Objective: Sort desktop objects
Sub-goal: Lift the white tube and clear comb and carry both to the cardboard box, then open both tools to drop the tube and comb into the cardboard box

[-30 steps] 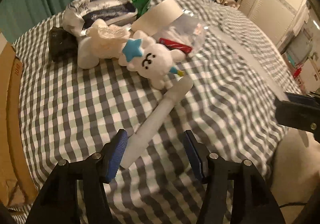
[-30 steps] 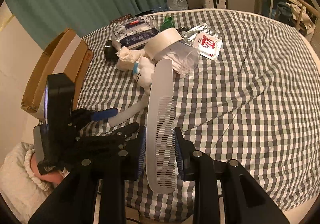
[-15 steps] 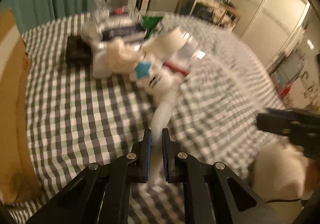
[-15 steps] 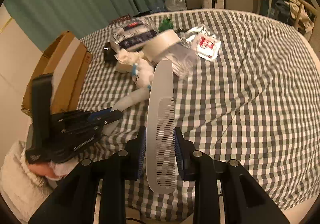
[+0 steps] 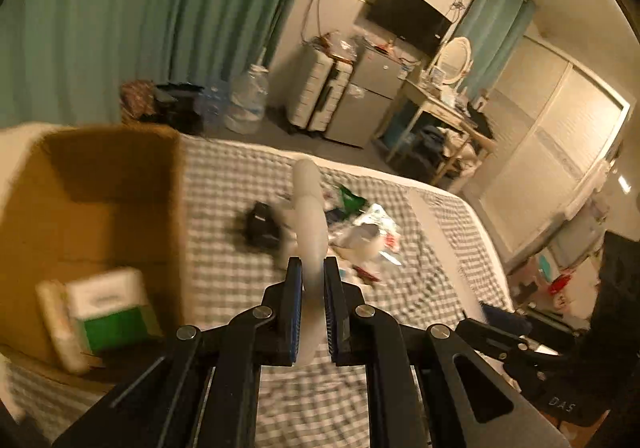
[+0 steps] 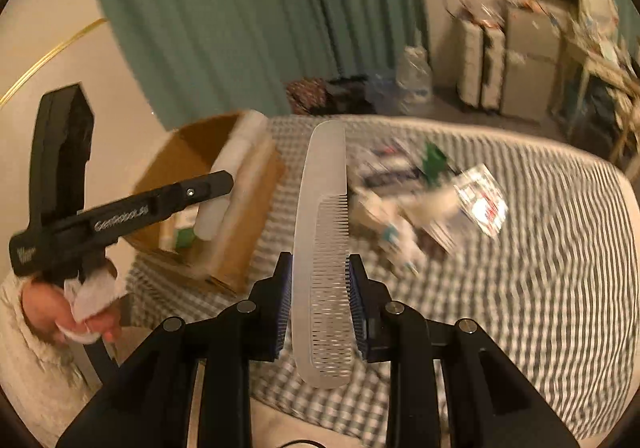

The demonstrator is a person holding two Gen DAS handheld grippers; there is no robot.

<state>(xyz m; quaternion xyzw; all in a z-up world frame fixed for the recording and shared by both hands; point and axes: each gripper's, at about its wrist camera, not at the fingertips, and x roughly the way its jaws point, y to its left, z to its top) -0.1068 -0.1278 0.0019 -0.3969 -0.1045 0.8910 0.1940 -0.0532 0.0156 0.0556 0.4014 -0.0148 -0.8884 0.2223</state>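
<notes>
My left gripper (image 5: 311, 282) is shut on a long white tube (image 5: 310, 216) and holds it in the air, tip pointing away. An open cardboard box (image 5: 112, 176) lies just left of it, with a green and white carton (image 5: 110, 312) inside. My right gripper (image 6: 320, 288) is shut on a white comb (image 6: 322, 248), held upright above the checked bed cover (image 6: 540, 268). In the right wrist view the left gripper (image 6: 224, 184) hangs with the white tube (image 6: 236, 164) over the cardboard box (image 6: 248, 244).
A blurred pile lies mid-bed: a black item (image 5: 260, 226), a plush toy (image 6: 400, 240), packets (image 6: 480, 200) and a green wrapper (image 6: 434, 160). A person's hand (image 6: 52, 308) grips the left tool. Water bottles (image 5: 246, 104), cabinets and a desk stand beyond the bed.
The left jaws closed on the white tube and lifted it off the bed, swinging left toward the box. The right gripper rose with the comb still in it.
</notes>
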